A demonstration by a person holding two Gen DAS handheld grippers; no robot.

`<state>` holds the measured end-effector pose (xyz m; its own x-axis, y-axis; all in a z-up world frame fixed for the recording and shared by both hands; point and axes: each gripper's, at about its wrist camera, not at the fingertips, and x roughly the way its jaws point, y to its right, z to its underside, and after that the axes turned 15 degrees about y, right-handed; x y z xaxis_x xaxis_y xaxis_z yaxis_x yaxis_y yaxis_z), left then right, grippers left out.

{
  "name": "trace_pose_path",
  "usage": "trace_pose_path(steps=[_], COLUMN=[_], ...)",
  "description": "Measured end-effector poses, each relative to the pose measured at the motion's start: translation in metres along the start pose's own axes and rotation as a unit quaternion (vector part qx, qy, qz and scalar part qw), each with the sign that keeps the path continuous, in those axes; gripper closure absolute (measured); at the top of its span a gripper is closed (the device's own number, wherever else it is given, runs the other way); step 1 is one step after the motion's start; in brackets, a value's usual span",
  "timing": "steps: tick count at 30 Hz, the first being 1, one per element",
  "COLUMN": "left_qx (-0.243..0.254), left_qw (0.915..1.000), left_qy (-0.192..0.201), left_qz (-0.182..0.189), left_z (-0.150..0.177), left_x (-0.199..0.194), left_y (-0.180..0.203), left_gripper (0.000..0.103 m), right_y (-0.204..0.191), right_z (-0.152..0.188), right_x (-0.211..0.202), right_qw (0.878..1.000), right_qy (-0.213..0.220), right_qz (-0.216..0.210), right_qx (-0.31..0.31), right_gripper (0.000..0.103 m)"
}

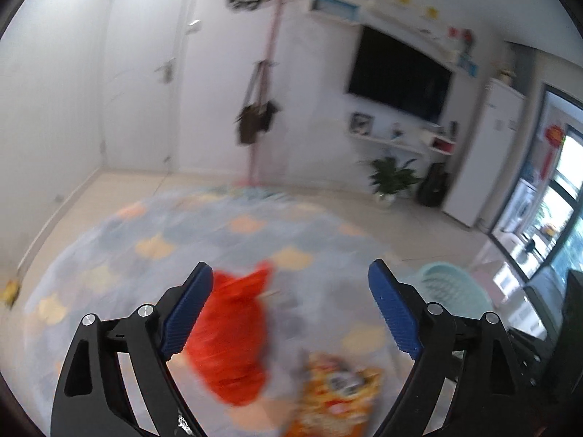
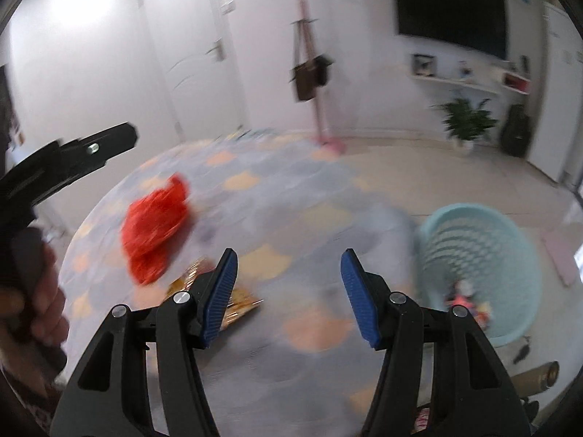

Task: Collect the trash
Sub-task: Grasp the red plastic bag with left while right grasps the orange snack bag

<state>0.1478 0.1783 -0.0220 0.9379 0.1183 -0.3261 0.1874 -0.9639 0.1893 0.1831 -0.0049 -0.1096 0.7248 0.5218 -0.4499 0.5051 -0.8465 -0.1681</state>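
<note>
A crumpled red plastic bag (image 1: 233, 335) lies on the patterned rug, just ahead of my left gripper (image 1: 291, 313), which is open and empty above it. An orange snack wrapper (image 1: 335, 397) lies beside the bag, nearer to me. In the right wrist view the red bag (image 2: 156, 225) is at the left and the wrapper (image 2: 238, 300) is partly hidden behind the left finger. My right gripper (image 2: 289, 291) is open and empty above the rug. A light blue mesh basket (image 2: 477, 273) with some trash inside stands to the right; it also shows in the left wrist view (image 1: 452, 287).
The blue-and-peach rug (image 2: 298, 196) covers the floor. A pink coat stand (image 1: 262, 109) with a brown bag stands at the back wall. A potted plant (image 1: 390, 178) and a TV (image 1: 397, 73) are at the right. The hand holding the left gripper (image 2: 29, 273) shows at the left edge.
</note>
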Motion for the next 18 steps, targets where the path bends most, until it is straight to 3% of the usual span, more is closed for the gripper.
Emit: trace_pose_path(steps=[2,6,11,18], left_qx=[-0.018,-0.053,-0.092,-0.062], left_qw=[0.9995,0.9968,0.9938,0.9955], left_qy=[-0.018,-0.044,-0.053,-0.065], left_qz=[-0.019,-0.04,-0.032,-0.03], left_z=[0.009,0.03,0.052,0.062], left_x=[0.007,0.019,0.029,0.041], left_y=[-0.024,-0.058,-0.074,-0.061], left_gripper=[0.018,0.018,0.018,0.023], right_y=[-0.017,-0.042,-0.056,-0.056], right_z=[0.008,0.026,0.042,0.057], right_x=[0.009,0.025,0.03,0.046], right_qw=[1.0,0.998,0.997,0.996], right_qy=[-0.013,-0.039,-0.055,-0.074], right_qz=[-0.022,-0.044,-0.049,-0.035], right_qx=[-0.003,-0.008,-0.016,-0.02], right_gripper=[0.036,0.031,0.026,0.023])
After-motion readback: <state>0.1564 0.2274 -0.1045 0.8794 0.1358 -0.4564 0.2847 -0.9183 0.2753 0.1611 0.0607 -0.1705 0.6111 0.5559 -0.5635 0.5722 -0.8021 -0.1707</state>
